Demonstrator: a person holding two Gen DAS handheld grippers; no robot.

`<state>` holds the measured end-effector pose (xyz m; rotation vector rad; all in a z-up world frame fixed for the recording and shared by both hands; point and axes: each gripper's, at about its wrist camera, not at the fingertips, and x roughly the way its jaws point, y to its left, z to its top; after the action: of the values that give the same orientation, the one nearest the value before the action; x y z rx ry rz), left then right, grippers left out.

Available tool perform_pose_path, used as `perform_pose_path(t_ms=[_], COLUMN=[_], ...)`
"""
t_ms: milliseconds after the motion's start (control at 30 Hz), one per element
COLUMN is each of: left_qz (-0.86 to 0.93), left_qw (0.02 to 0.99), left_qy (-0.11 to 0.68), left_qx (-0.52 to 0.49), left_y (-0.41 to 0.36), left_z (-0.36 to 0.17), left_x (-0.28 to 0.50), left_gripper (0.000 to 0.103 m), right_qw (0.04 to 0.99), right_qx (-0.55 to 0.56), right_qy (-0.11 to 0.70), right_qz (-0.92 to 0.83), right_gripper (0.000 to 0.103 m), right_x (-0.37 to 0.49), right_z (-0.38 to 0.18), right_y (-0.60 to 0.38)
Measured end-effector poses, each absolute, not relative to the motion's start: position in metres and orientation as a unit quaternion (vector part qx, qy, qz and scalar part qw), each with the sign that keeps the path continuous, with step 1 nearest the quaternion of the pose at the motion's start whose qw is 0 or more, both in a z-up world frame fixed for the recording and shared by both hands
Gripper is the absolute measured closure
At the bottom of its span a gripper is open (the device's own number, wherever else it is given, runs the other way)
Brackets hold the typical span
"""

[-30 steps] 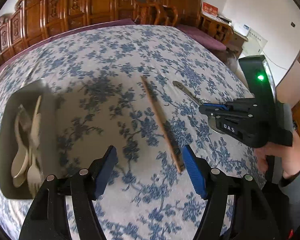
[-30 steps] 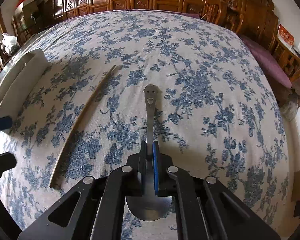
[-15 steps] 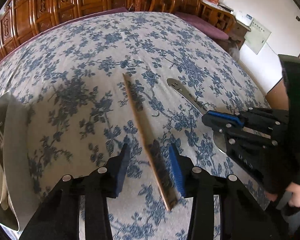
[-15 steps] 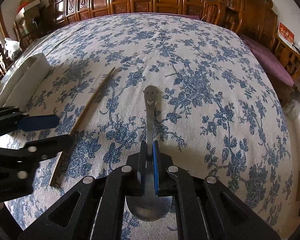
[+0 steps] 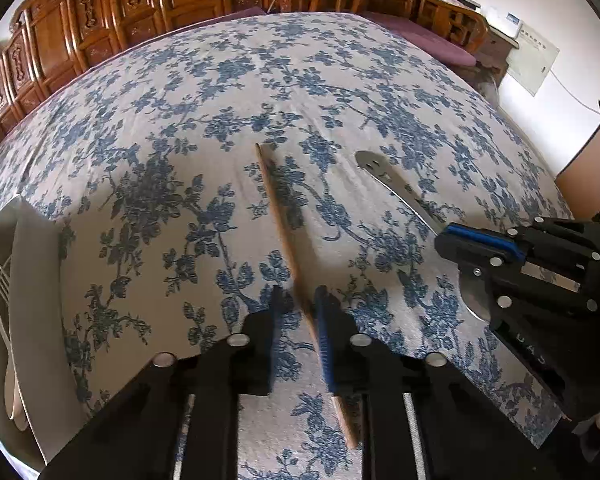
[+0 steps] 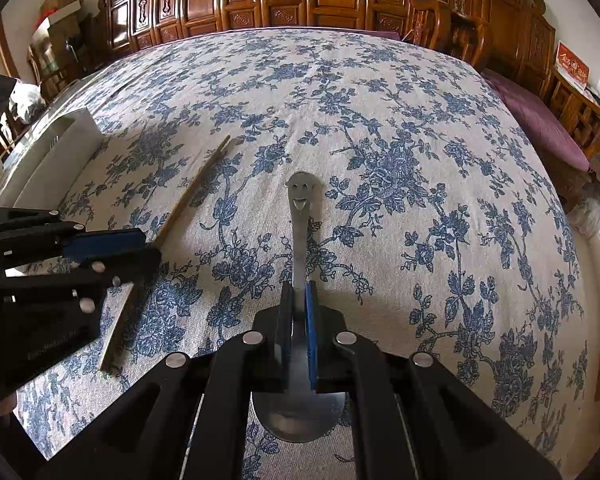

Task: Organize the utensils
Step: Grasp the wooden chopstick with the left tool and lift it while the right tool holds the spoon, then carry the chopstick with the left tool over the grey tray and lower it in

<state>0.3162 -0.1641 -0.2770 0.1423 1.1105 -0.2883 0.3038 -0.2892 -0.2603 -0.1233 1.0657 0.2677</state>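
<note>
A long wooden chopstick (image 5: pixel 284 232) (image 6: pixel 192 196) lies on the blue-flowered tablecloth. My left gripper (image 5: pixel 300 312) (image 6: pixel 152 248) straddles its near part, jaws closing. The stick rests against the right pad, and a thin strip of cloth still shows beside the left pad. To its right lies a steel spoon (image 5: pixel 396 184) (image 6: pixel 300 240) with a smiling face cut into the handle end. My right gripper (image 6: pixel 298 300) (image 5: pixel 444 236) is shut on the handle just above the bowl, which rests on the cloth.
A pale tray (image 5: pixel 32 280) (image 6: pixel 60 148) sits at the table's left edge, holding a fork and light-coloured spoons (image 5: pixel 4 320). Carved wooden chairs and cabinets ring the far side. A purple cushion (image 6: pixel 540 120) lies off the right edge.
My left gripper came down and rightward over the chopstick, and its wide jaws narrowed around it. The right gripper stayed still, clamped on the spoon.
</note>
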Motion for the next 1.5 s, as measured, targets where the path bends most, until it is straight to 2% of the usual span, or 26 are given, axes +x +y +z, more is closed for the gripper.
perform_pose_path(t_ms=[133, 1000, 1500], left_qz=[-0.134, -0.145, -0.137], left_qw=[0.838, 0.869, 0.887], left_qy=[0.526, 0.471, 0.438], left_qx=[0.058, 0.041, 0.038], left_y=[-0.157, -0.134, -0.108], left_z=[-0.276, -0.217, -0.171], left_x=[0.316, 0.286, 0.275], left_gripper=[0.098, 0.098, 0.098], right_qw=[0.851, 0.863, 0.877], right_qx=[-0.058, -0.045, -0.055], right_qy=[0.506, 0.483, 0.451], right_qz=[0.128, 0.14, 0.152], right_gripper=[0.096, 0.096, 0.096], right_x=[0.304, 0.297, 0.287], right_z=[-0.26, -0.243, -0.19], right_y=[-0.289, -0.279, -0.264])
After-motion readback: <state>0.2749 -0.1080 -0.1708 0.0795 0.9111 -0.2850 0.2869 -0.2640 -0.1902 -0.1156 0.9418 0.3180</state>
